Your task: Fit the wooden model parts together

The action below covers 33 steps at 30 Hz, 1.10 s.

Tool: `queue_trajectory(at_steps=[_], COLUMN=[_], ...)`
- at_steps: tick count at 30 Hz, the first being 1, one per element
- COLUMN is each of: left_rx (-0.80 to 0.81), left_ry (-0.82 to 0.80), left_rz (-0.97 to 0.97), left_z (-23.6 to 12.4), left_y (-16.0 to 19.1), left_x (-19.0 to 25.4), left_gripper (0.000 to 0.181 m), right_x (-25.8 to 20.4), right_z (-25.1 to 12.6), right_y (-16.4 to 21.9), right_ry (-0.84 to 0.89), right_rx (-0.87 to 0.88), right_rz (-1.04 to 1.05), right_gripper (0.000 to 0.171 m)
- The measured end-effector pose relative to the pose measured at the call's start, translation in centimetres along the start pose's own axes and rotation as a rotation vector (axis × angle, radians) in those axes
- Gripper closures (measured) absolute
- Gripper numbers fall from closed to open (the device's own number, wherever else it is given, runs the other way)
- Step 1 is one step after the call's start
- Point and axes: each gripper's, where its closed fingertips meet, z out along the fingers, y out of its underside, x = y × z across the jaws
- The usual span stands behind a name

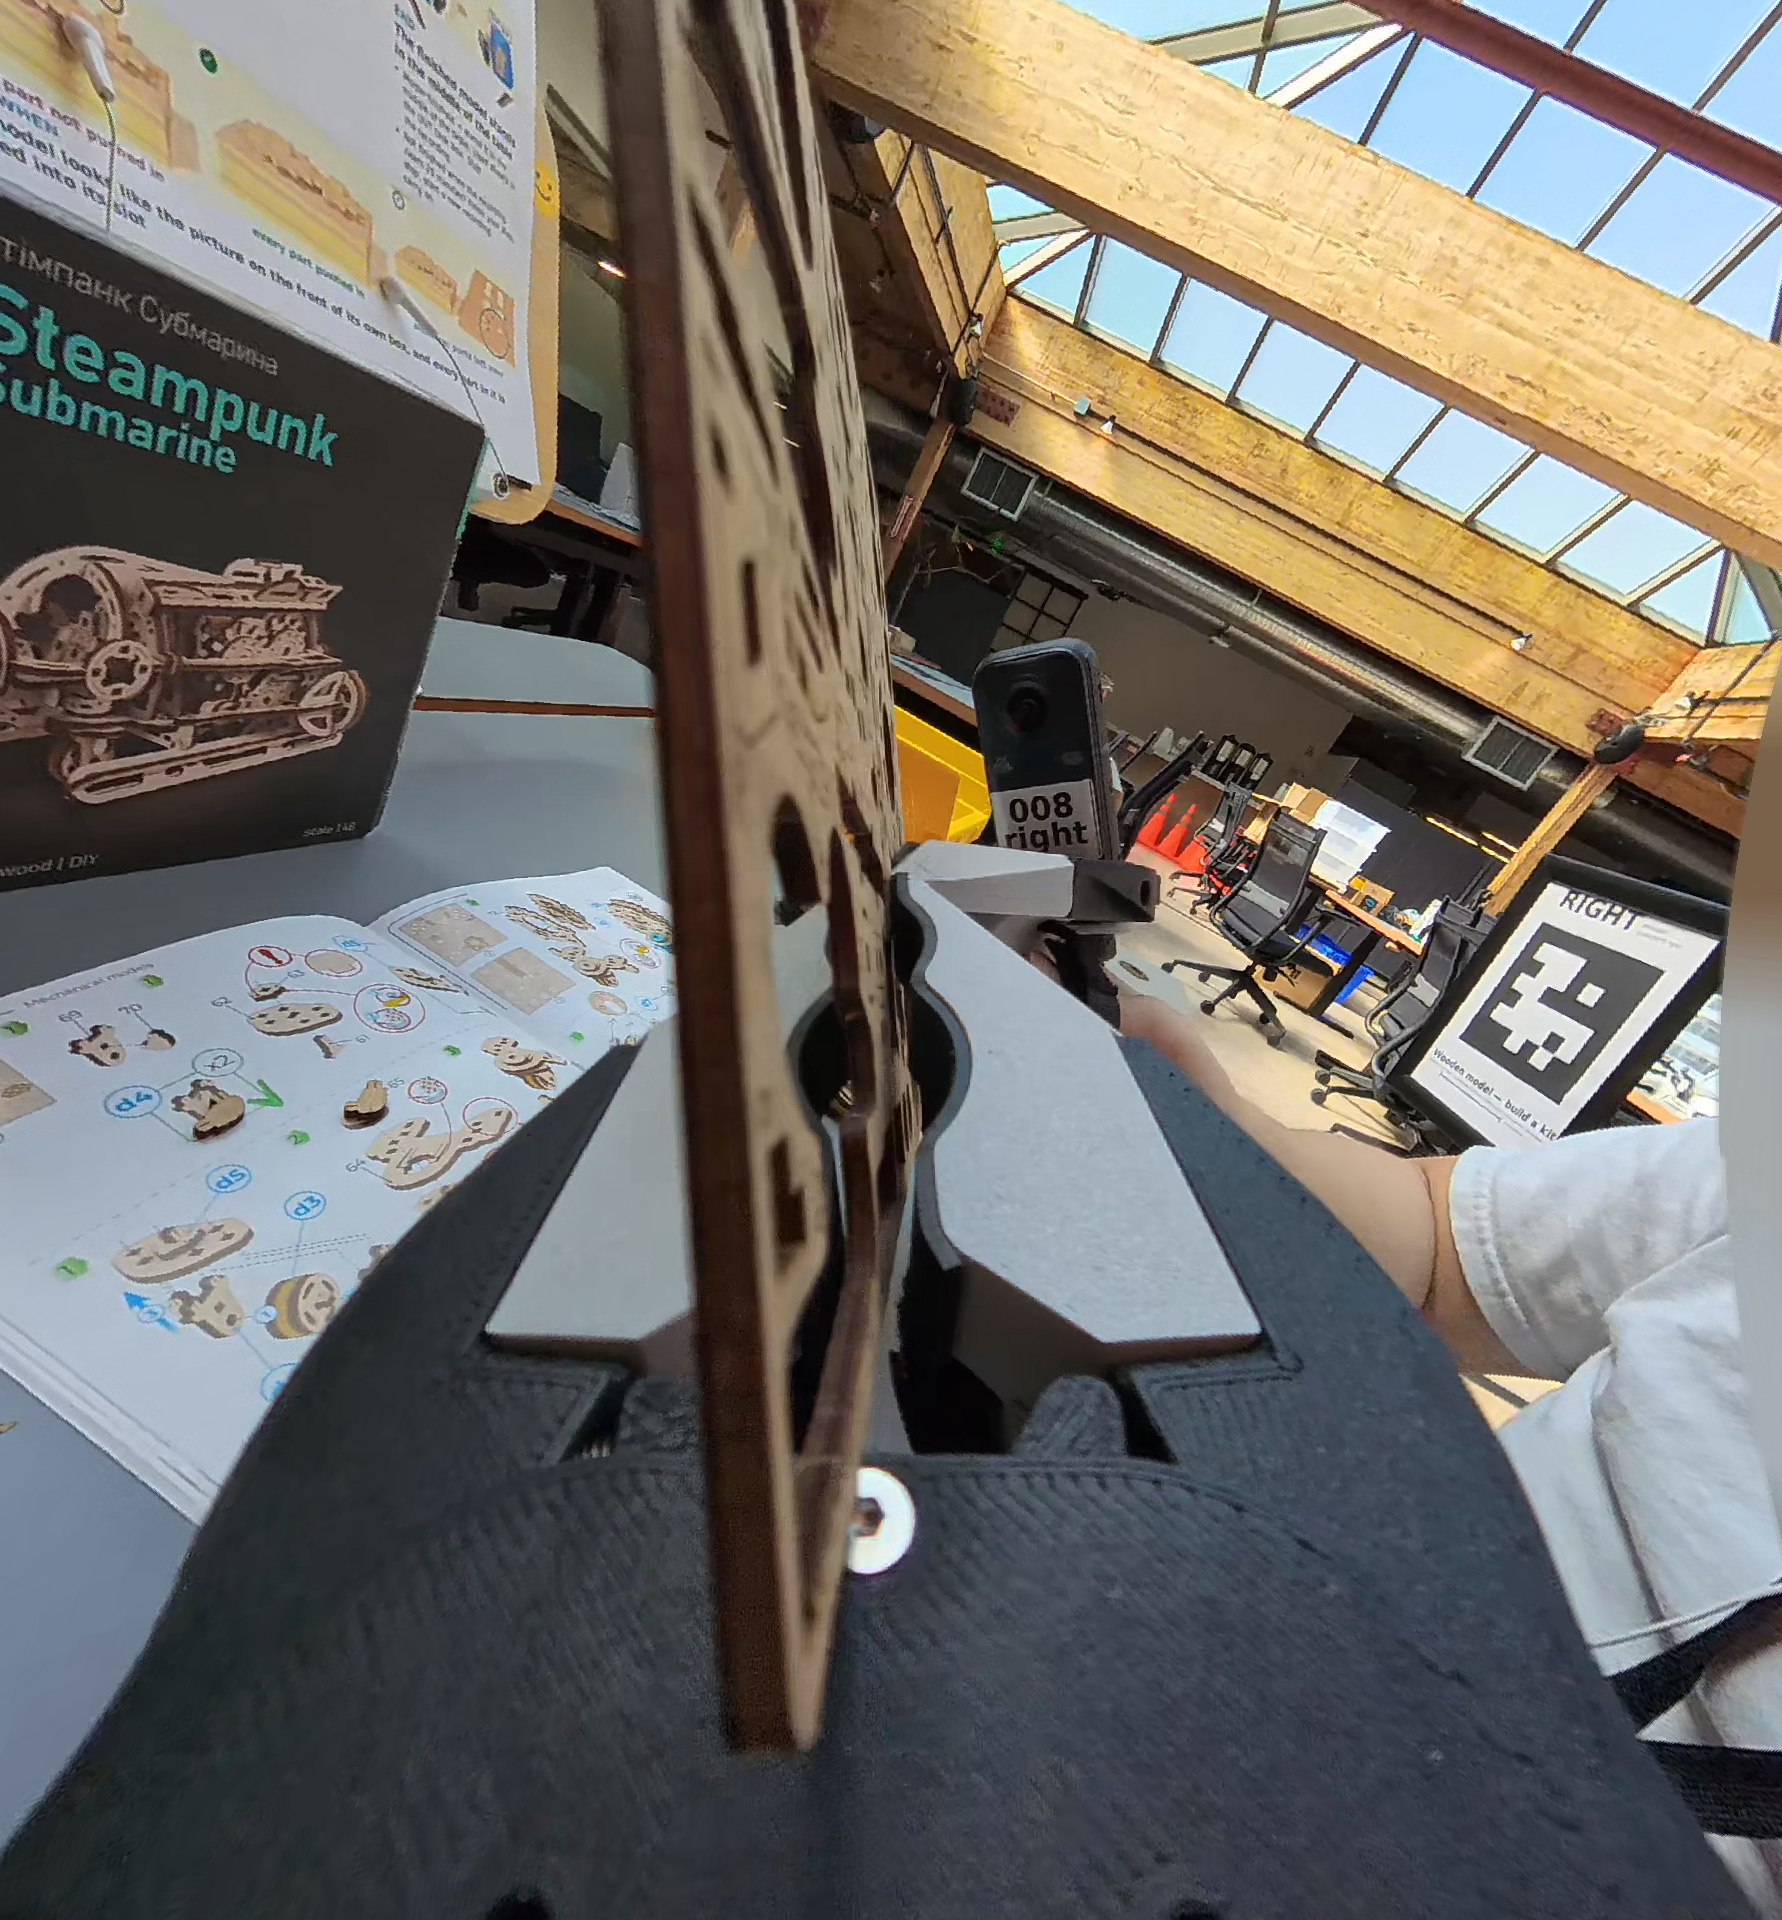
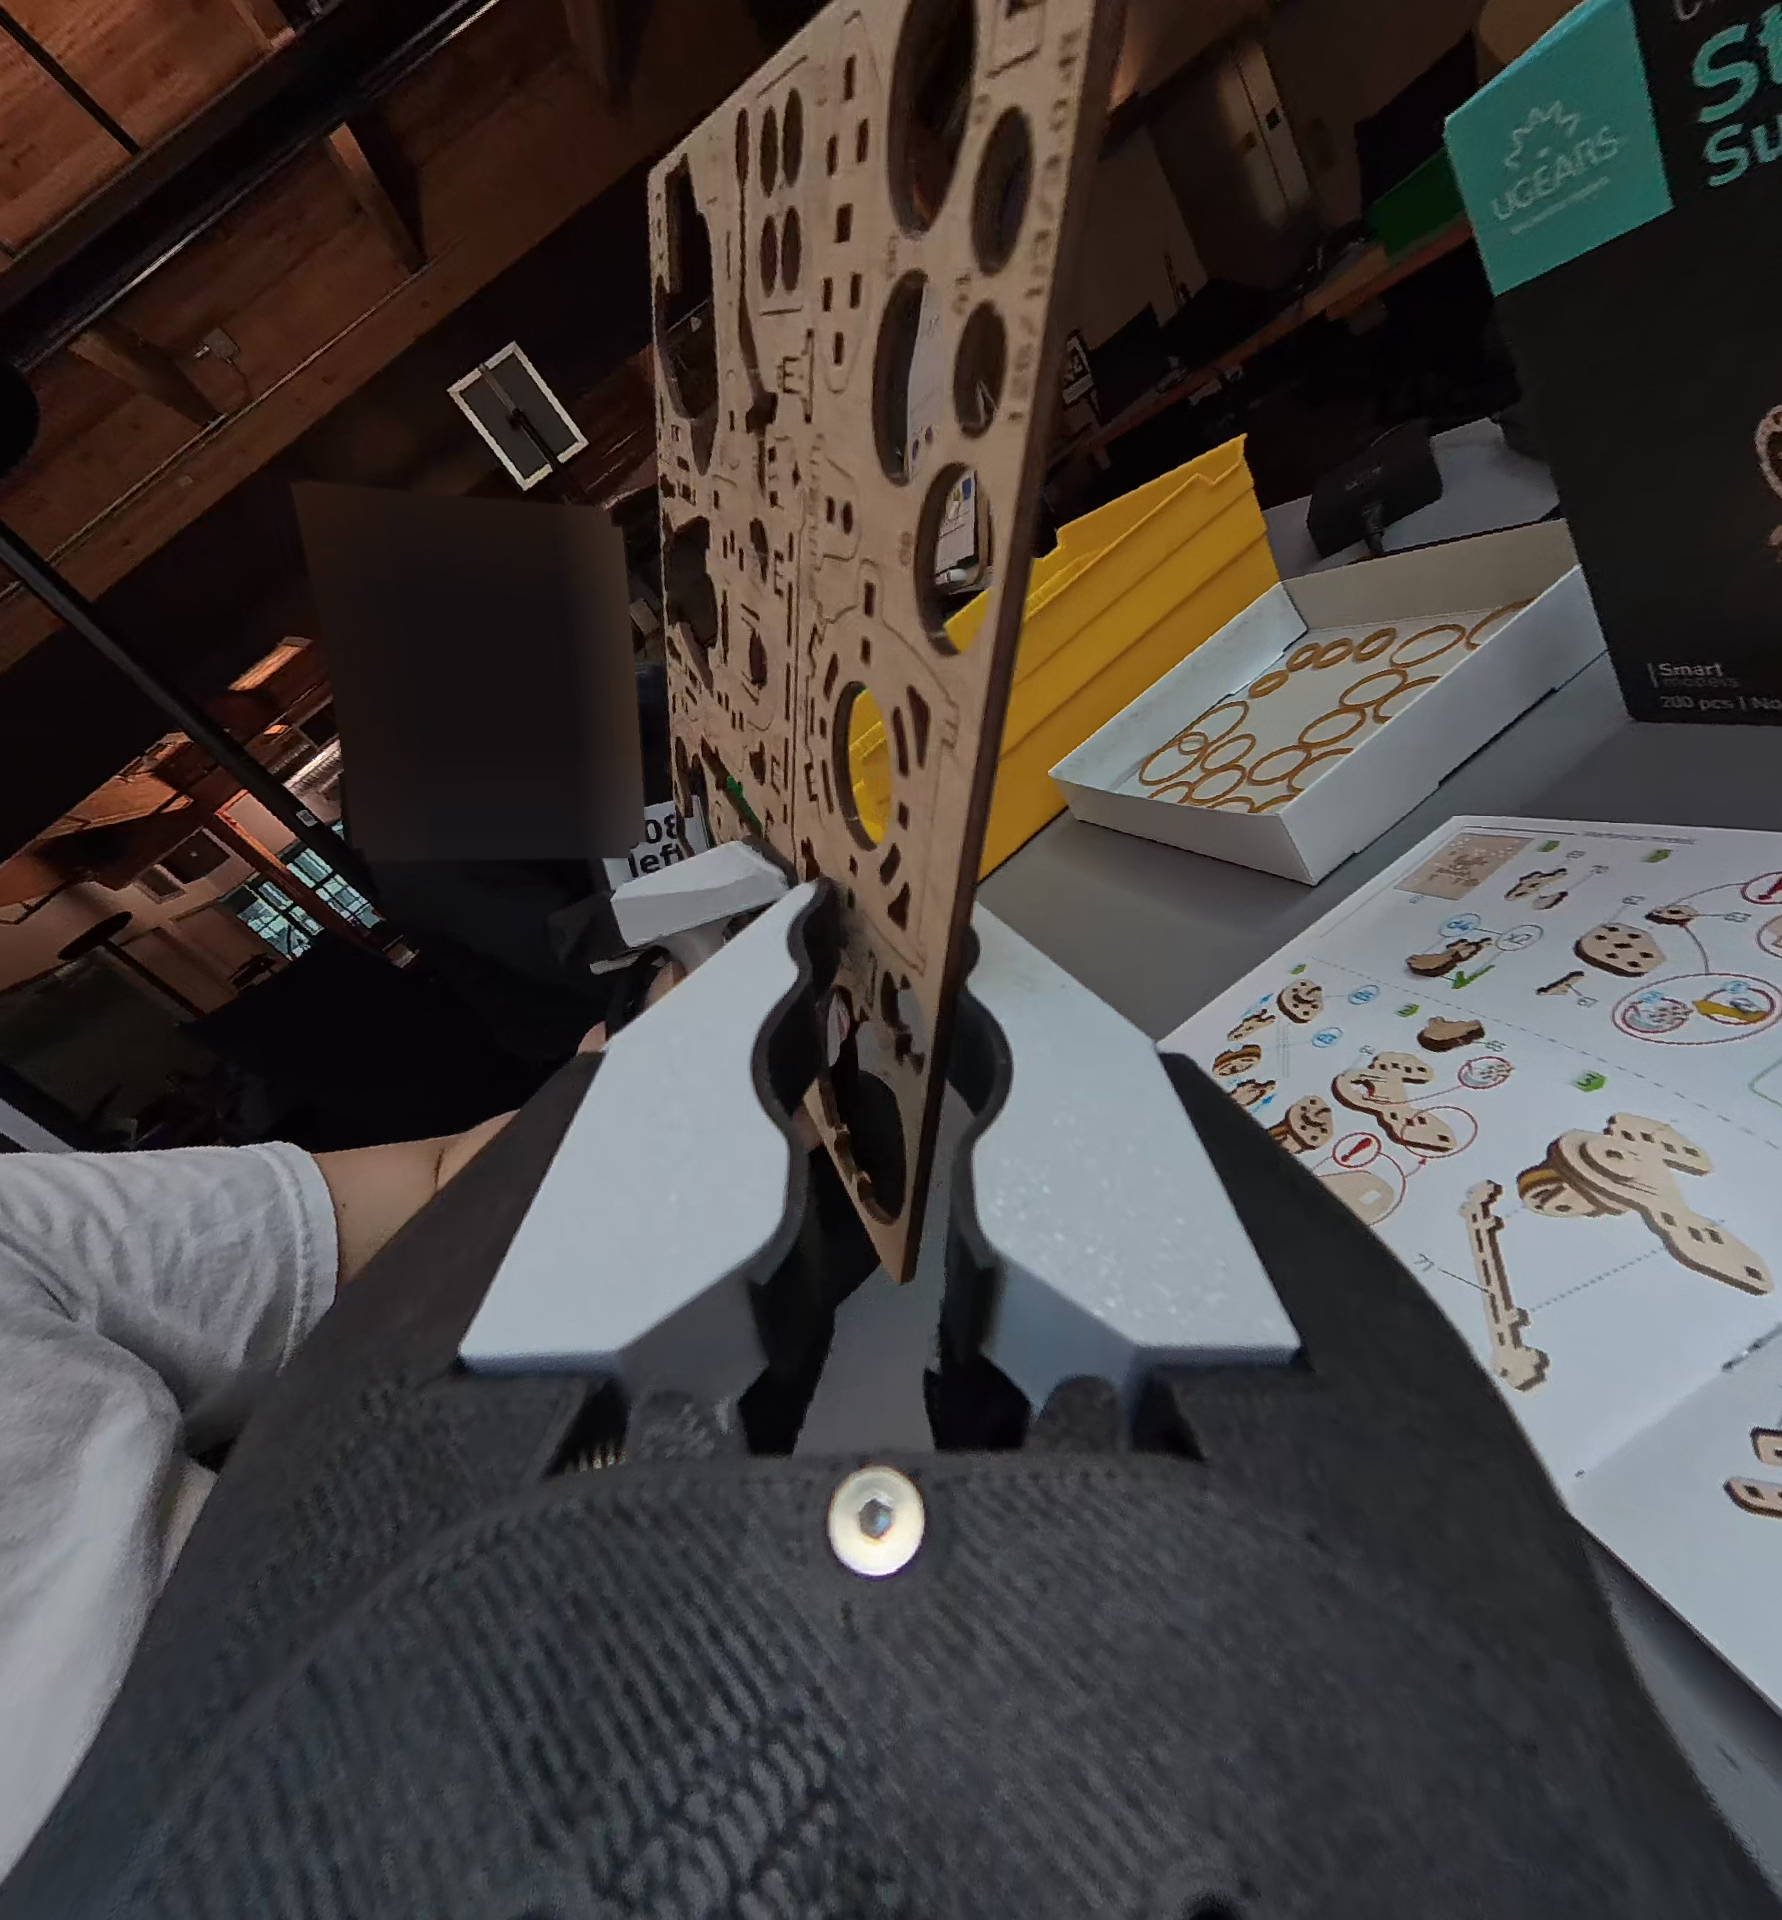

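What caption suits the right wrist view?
Right gripper clamps a laser-cut plywood sheet upright above the instruction booklet.

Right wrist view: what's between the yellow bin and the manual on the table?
A shallow white tray of wooden rings sits between the yellow bin and the manual. Only the right wrist view shows it.

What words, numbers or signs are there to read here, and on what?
I do not copy writing; here is what bears it.
Box: large teal and small white lettering, legible.
Booklet: small numbers by the drawings, legible.
Poster behind the box: printed lines, partly legible.
Tag on the camera: a number and a word, legible.
Framed sign: heading and small print around a black-and-white marker.
Sheet: engraved marks, too small to read.
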Motion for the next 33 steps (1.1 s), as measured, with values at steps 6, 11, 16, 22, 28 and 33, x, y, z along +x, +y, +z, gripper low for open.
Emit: queue_trajectory(at_steps=[6,11,16,22,28,33], left_rx=[0.020,0.081,0.106,0.125,0.173,0.171], left_ry=[0.057,0.159,0.196,0.142,0.111,0.111], left_rz=[-0.072,-0.181,-0.268,-0.190,-0.170,-0.170], left_z=[0.0,-0.5,-1.0,-1.9,-3.2,-3.3], left_y=[-0.4,-1.6,-2.1,-3.4,-4.9,-4.9], left_x=[0.3,0.8,0.2,-0.9,-2.6,-3.1], left_gripper=[0.181,0.181,0.181,0.181,0.181,0.181], right_x=[-0.7,-1.7,0.0,2.9,1.5,1.1], right_z=[-0.1,-1.1,-4.3,-2.9,-2.7,-2.8], right_y=[-0.6,-2.8,-6.4,-2.9,-3.4,-3.7], right_ry=[-0.078,-0.205,-0.109,0.004,-0.247,-0.373], right_rx=[0.033,0.141,0.295,0.044,0.165,0.214], right_rz=[-0.004,0.112,-0.008,-0.117,0.274,0.458], right_gripper=[0.155,0.133,0.134,0.134,0.131,0.131])
